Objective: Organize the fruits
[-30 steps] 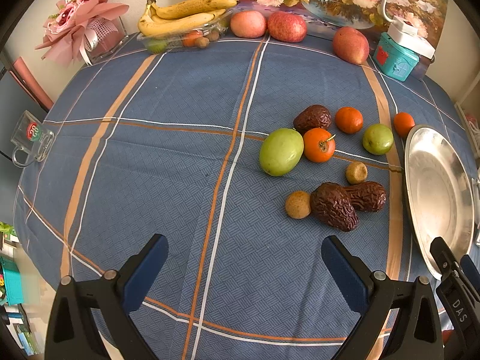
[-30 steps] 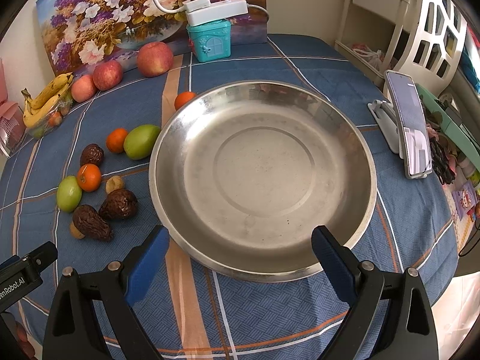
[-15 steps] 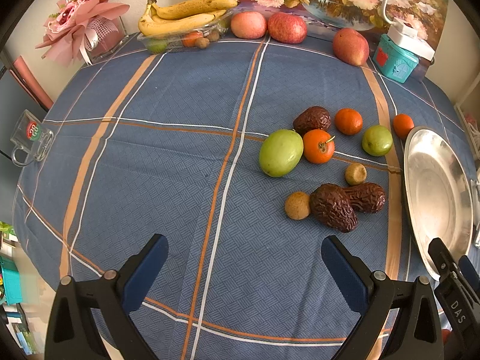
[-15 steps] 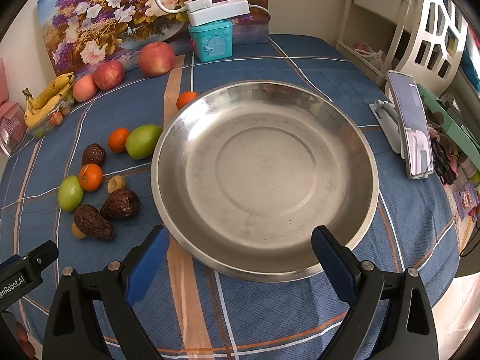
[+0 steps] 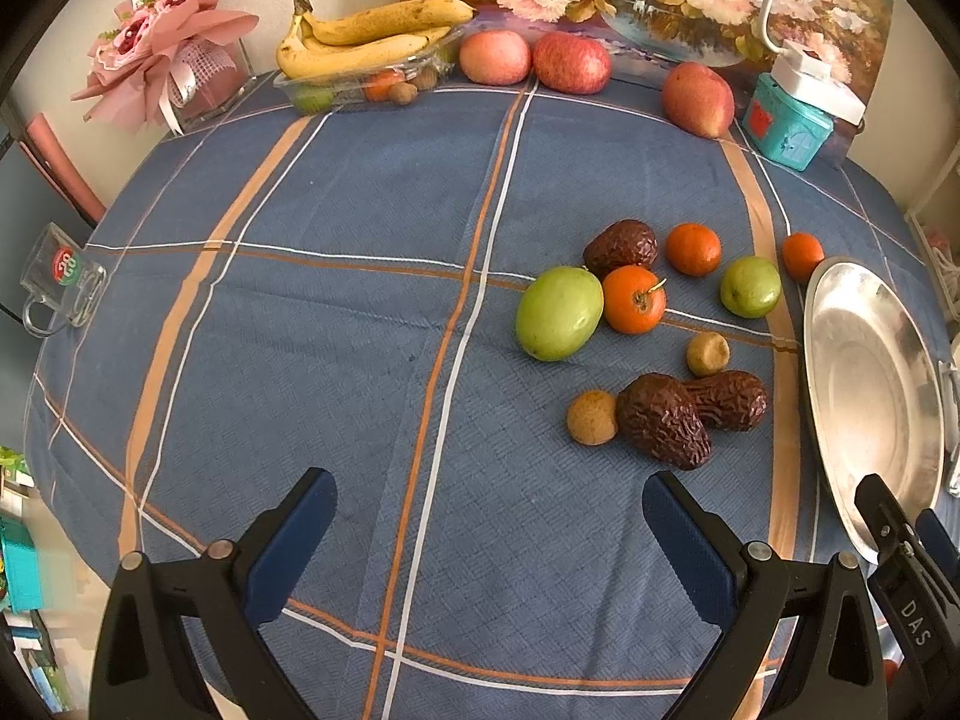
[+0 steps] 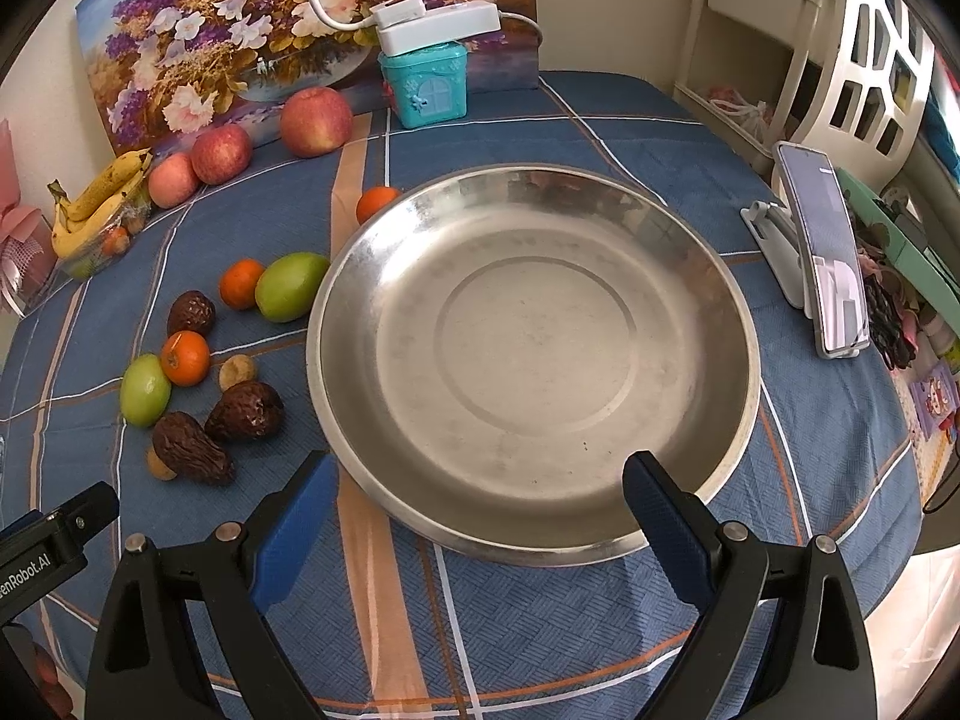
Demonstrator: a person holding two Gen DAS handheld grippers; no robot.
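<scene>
Your left gripper (image 5: 489,531), spread and empty, sits nearer the wrinkled date (image 5: 663,421), ahead-right, long axis toward the tablecloth's (image 5: 336,312) near-right edge.

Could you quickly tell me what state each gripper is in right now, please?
Left gripper: jaws open, holding nothing, above the tablecloth.
Right gripper: jaws open, holding nothing, at the near rim of the metal plate.
</scene>
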